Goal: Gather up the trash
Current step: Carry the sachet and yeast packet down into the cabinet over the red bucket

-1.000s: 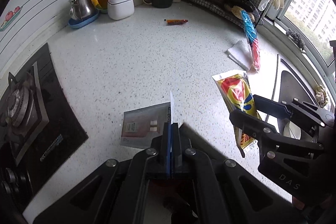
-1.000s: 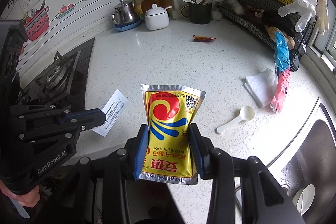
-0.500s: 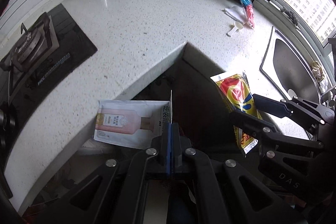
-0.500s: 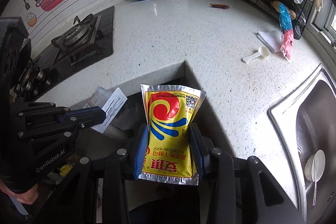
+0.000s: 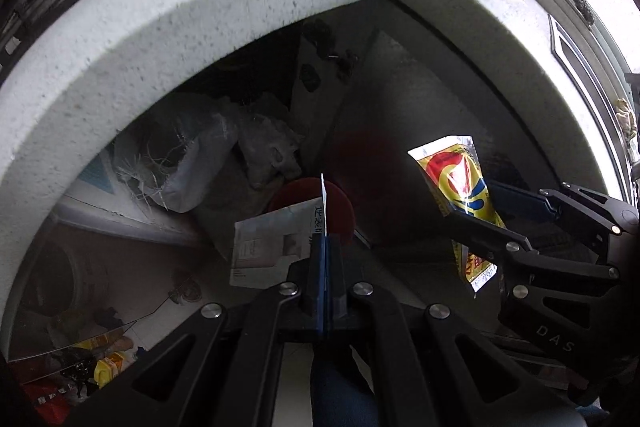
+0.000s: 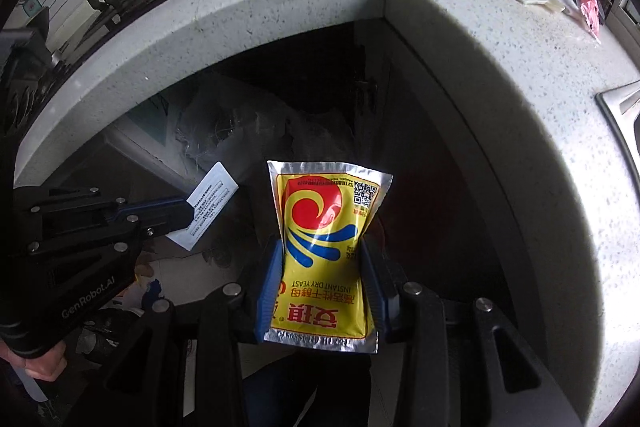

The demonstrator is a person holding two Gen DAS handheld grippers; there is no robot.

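Now we hold both tools below the desk [image 6: 500,75] edge: left tool [image 5: 325,247] pinches the white sachet [image 5: 272,251], right tool [image 6: 322,267] clamps the yeast packet [image 6: 324,247], both poised over the red bin [image 5: 340,203] for dropping.

Sachet [image 5: 272,251] left of yeast packet [image 5: 460,187]

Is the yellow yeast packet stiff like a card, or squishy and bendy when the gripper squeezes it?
Probably bendy: the yeast packet pinches in like a waist where the right gripper squeezes it. It looks light, since it stands up above the jaws without drooping. Its shiny foil may be a bit slippery, so a firm squeeze likely helps.
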